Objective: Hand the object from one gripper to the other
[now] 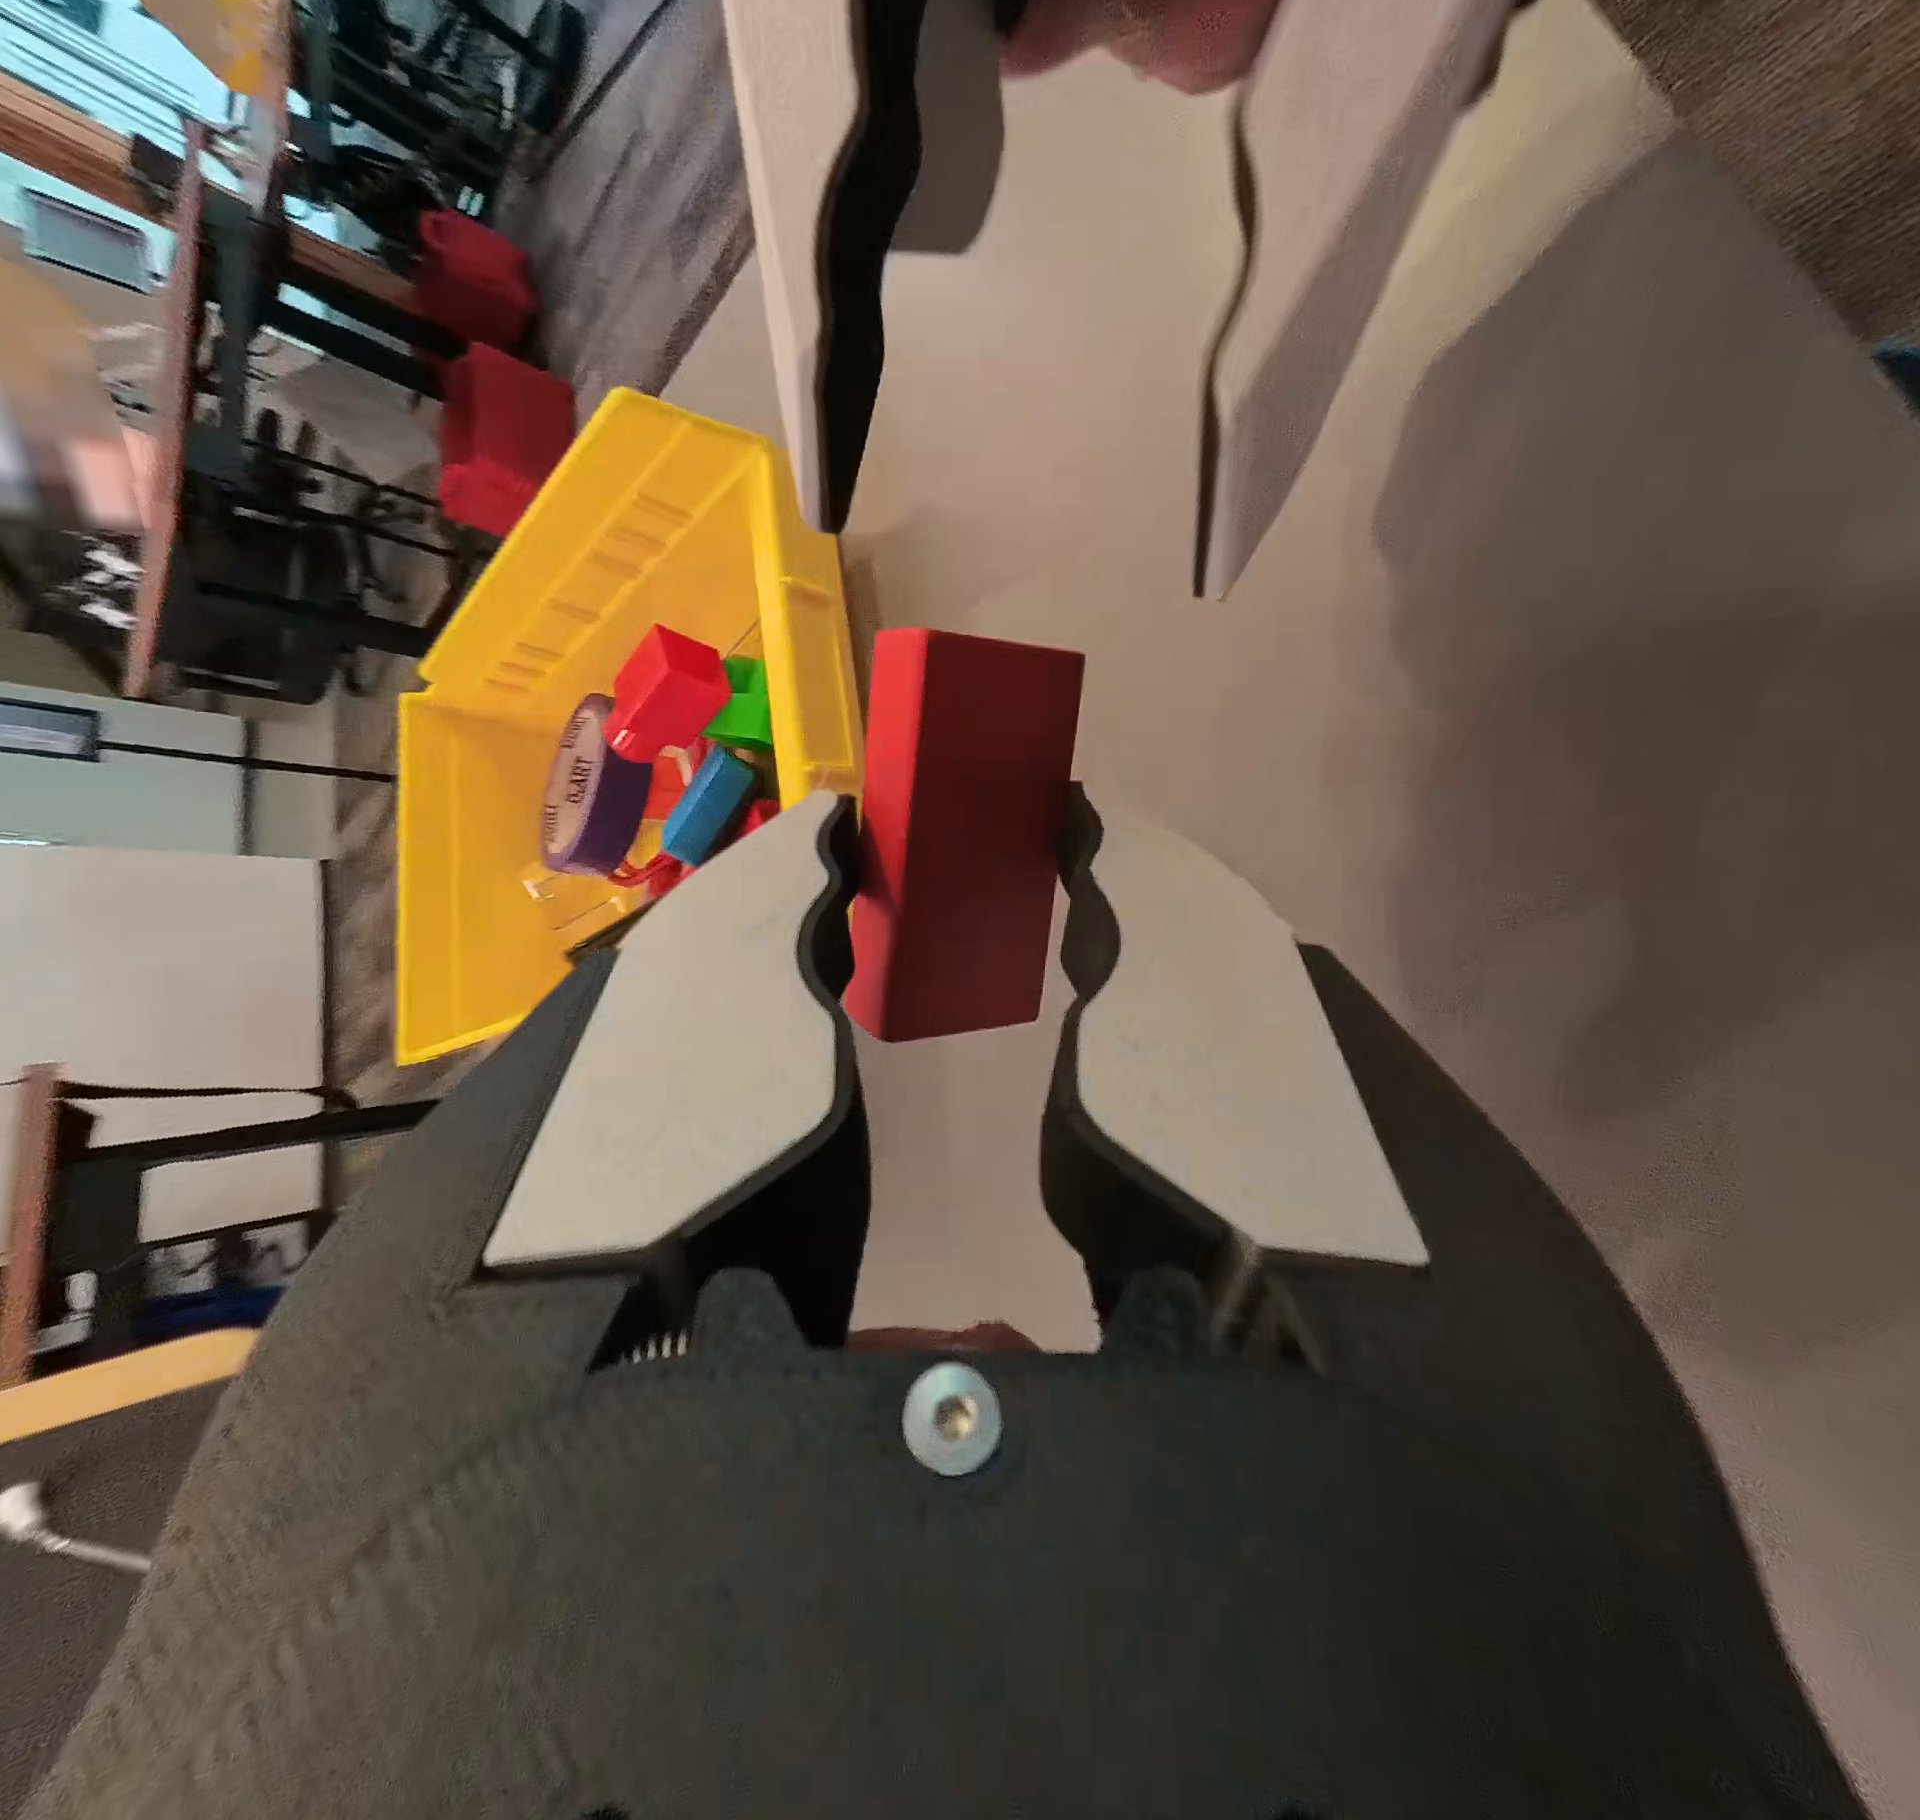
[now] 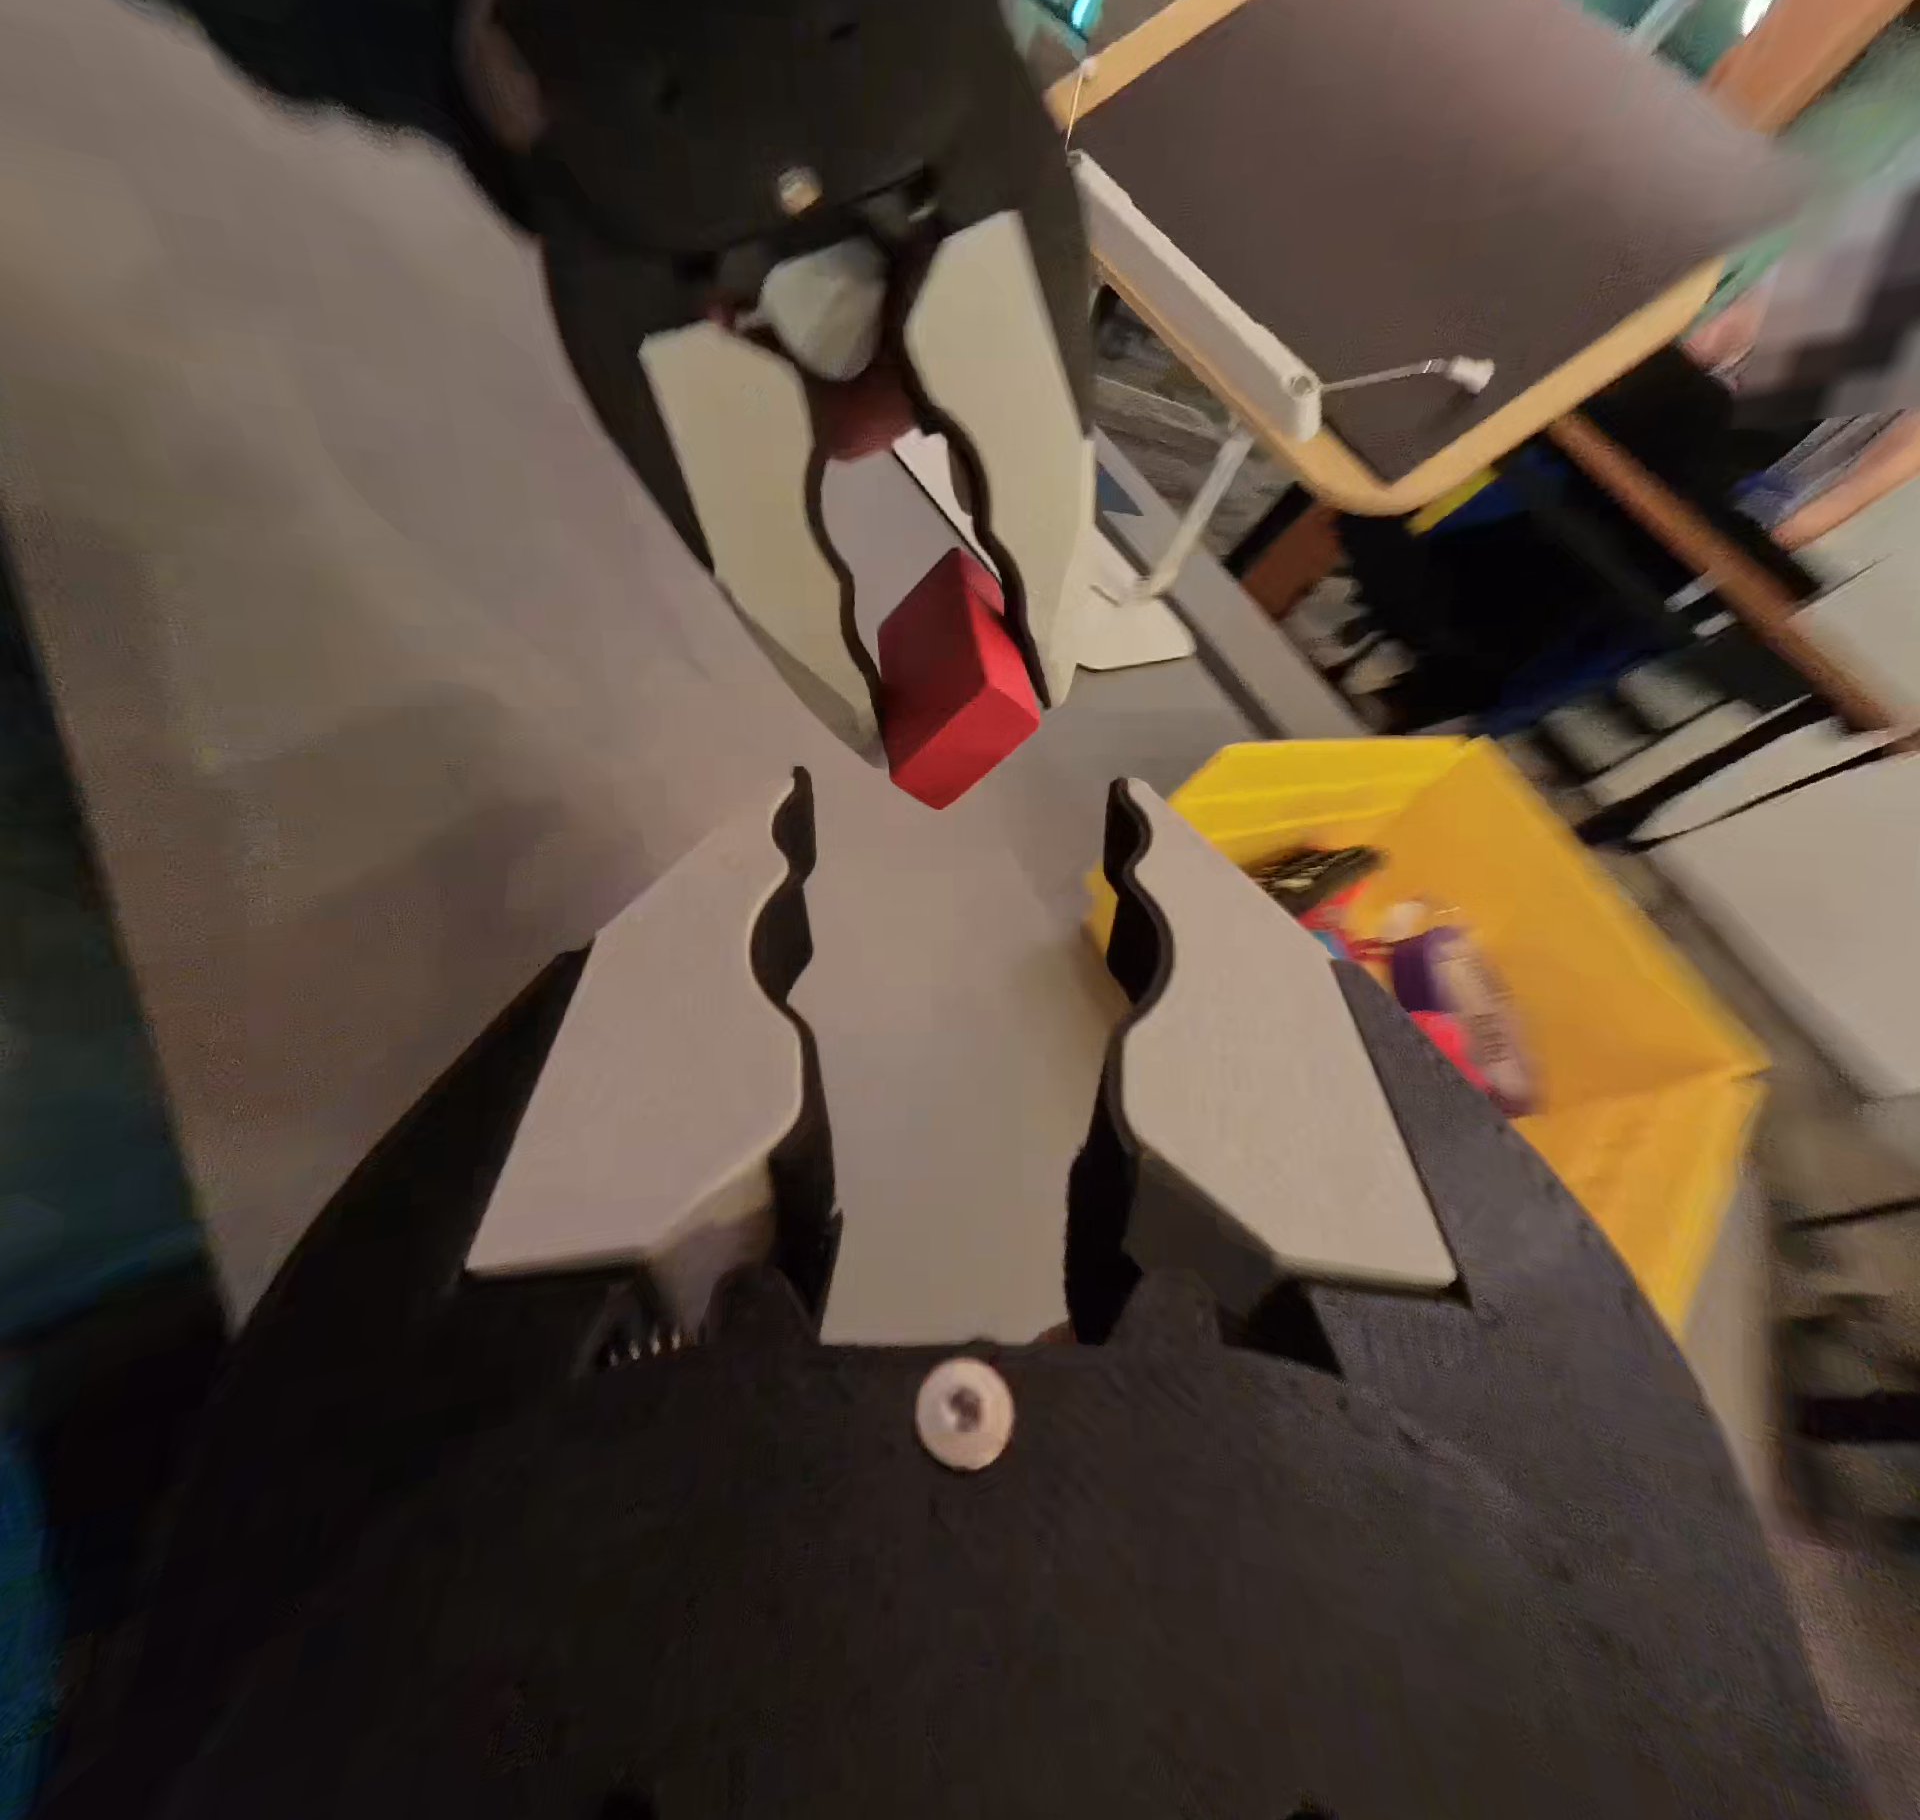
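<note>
Left gripper [image 1: 956, 835] gripped a red block [image 1: 961, 835] by its near half, above a pale table [image 1: 1558, 731]; my right gripper [image 2: 956, 804] faced it, jaws wide and empty, tips just short of the block. I judged the block stiff, light and smooth-sided, best pinched on its free far end. A yellow bin [image 1: 499, 835] of small toys sat beside, not blocking the pass.

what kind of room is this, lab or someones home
Most likely a lab or workshop, not a home. A plain pale worktable holds a yellow plastic parts bin of small coloured blocks, dark metal shelving racks stand behind it, and a padded office chair sits nearby.
</note>
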The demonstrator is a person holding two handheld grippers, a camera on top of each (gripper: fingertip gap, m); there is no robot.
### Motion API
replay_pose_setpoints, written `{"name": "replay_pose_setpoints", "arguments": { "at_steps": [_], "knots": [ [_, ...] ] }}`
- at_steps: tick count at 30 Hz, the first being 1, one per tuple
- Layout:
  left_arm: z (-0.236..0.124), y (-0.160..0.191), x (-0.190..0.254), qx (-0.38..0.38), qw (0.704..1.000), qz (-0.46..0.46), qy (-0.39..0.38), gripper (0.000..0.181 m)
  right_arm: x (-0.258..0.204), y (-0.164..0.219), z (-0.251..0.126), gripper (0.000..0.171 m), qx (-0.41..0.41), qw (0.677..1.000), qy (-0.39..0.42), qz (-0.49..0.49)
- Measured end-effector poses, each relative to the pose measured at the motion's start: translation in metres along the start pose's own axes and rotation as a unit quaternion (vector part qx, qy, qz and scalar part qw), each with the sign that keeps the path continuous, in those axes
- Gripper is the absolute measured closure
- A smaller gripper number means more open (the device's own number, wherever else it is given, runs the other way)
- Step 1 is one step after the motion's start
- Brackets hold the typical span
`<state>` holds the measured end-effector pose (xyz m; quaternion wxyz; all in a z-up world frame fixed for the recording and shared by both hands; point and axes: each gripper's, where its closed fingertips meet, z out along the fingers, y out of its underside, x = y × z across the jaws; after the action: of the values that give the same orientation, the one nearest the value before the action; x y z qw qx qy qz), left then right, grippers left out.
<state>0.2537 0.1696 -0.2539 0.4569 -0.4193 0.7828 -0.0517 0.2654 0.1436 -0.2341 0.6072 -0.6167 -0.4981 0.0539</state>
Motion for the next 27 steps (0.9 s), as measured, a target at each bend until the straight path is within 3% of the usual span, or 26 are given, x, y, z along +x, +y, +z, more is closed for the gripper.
{"name": "replay_pose_setpoints", "arguments": {
  "at_steps": [2, 5, 15, 27],
  "knots": [
    [-0.001, -0.002, 0.003, 0.004, 0.999, -0.021, 0.034, 0.144, 0.001, -0.002, 0.001, 0.12, -0.028, 0.995, 0.019, -0.089],
    [-0.002, -0.005, 0.002, 0.01, 0.998, -0.03, 0.049, 0.144, -0.001, -0.006, 0.003, 0.122, -0.039, 0.989, 0.016, -0.143],
    [-0.003, -0.012, 0.008, 0.043, 0.997, -0.033, 0.047, 0.144, -0.006, -0.006, 0.008, 0.14, -0.029, 0.991, -0.003, -0.129],
    [-0.005, -0.015, 0.013, 0.055, 0.995, -0.034, 0.074, 0.144, -0.01, -0.007, 0.006, 0.14, -0.039, 0.985, -0.018, -0.169]
  ]
}}
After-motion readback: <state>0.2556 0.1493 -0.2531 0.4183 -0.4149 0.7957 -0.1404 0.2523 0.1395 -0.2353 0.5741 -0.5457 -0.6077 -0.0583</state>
